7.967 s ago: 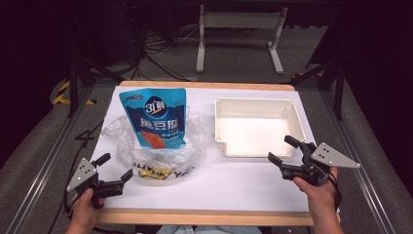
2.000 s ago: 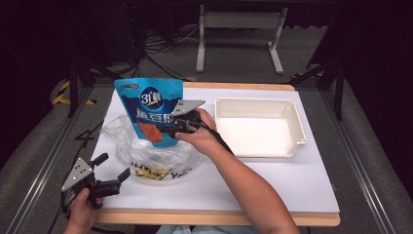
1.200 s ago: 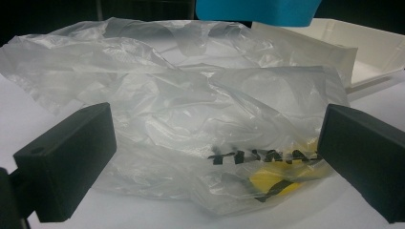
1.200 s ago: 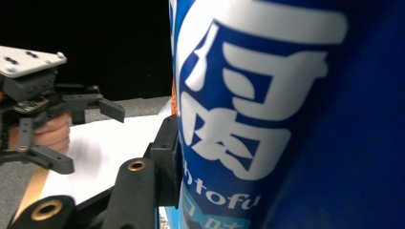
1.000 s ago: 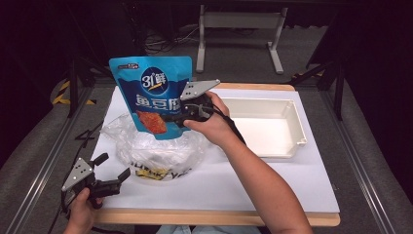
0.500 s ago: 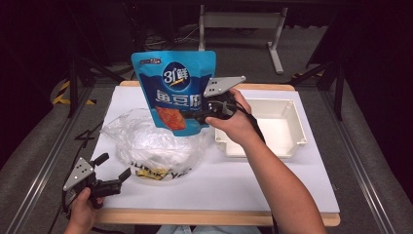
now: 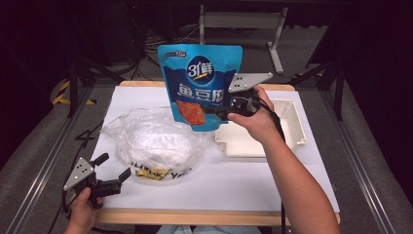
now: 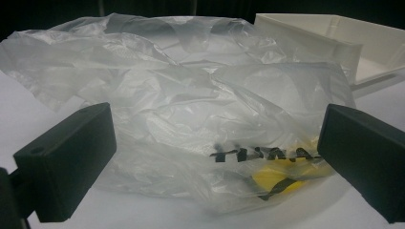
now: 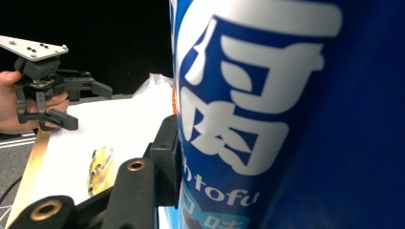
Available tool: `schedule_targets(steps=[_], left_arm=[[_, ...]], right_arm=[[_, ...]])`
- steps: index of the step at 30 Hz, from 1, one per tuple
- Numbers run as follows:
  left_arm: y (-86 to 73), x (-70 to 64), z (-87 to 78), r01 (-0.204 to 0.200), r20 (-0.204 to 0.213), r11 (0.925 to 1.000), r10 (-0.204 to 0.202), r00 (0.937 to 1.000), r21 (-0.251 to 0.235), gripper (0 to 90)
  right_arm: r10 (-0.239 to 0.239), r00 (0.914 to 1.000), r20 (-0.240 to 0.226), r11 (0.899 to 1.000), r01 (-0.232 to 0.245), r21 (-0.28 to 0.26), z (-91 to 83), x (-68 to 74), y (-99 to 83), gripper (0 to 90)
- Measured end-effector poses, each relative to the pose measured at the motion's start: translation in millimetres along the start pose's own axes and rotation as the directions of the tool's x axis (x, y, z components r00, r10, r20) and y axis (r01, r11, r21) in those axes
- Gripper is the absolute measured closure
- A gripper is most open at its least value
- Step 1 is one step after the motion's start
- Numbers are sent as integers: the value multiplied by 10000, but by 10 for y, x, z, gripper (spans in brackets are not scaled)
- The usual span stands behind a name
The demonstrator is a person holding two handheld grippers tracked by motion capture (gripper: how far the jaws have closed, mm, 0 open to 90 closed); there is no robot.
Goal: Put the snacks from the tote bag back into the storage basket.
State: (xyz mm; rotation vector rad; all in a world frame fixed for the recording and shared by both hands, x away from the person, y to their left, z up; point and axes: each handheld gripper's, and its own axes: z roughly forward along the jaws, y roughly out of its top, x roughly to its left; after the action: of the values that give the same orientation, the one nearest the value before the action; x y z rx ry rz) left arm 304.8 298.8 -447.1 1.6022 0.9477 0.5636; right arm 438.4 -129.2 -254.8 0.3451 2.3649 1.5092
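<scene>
Right gripper (image 7: 215, 111) clamps the blue tofu snack pouch (image 7: 199, 83), held upright in the air between the crumpled plastic bag (image 7: 151, 141) and the white tray (image 7: 287, 131). Setting it down remains. Left gripper (image 7: 116, 173) waits wide open near the bag.

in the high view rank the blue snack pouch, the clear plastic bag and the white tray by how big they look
1. Clear plastic bag, largest.
2. Blue snack pouch and white tray: unsure. The pouch is lifted toward the camera, and the right gripper and hand hide part of the tray.

pouch (image 7: 202, 83) above table (image 7: 243, 180), bag (image 7: 156, 144) left of tray (image 7: 292, 124)
</scene>
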Motion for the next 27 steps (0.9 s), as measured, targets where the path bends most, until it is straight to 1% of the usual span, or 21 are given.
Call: schedule_targets(steps=[3, 4, 5, 7, 12, 20, 25, 27], left_arm=[[-1, 0, -1, -6, -8, 10000, 6, 10000, 11, 2], [-1, 0, -1, -6, -8, 10000, 6, 10000, 11, 2], [-1, 0, 0, -1, -11, 10000, 1, 10000, 14, 2], [-2, 1, 1, -6, -14, 10000, 6, 10000, 27, 2], [-3, 3, 6, 3, -18, 10000, -3, 10000, 60, 2], [-6, 4, 8, 27, -98, 9999, -26, 9999, 108, 2], [-7, 7, 8, 39, -122, 9999, -37, 9999, 123, 2], [-9, 8, 7, 57, -135, 9999, -55, 9999, 130, 2]], right_arm=[[14, 9999, 157, 10000, -15, 47, -105, -37, -27, 549], [14, 9999, 157, 10000, -15, 47, -105, -37, -27, 549], [49, 9996, 274, 10000, -50, 50, -180, -67, -53, 549], [62, 9995, 318, 10000, -64, 71, -203, -76, -61, 549], [131, 9977, 660, 9998, -140, 122, -391, -148, -121, 548], [312, 9929, 1147, 9994, -328, 126, -646, -266, -219, 546], [495, 9882, 1448, 9985, -525, 166, -775, -344, -285, 546], [508, 9873, 1505, 9985, -533, 125, -801, -364, -298, 546]])
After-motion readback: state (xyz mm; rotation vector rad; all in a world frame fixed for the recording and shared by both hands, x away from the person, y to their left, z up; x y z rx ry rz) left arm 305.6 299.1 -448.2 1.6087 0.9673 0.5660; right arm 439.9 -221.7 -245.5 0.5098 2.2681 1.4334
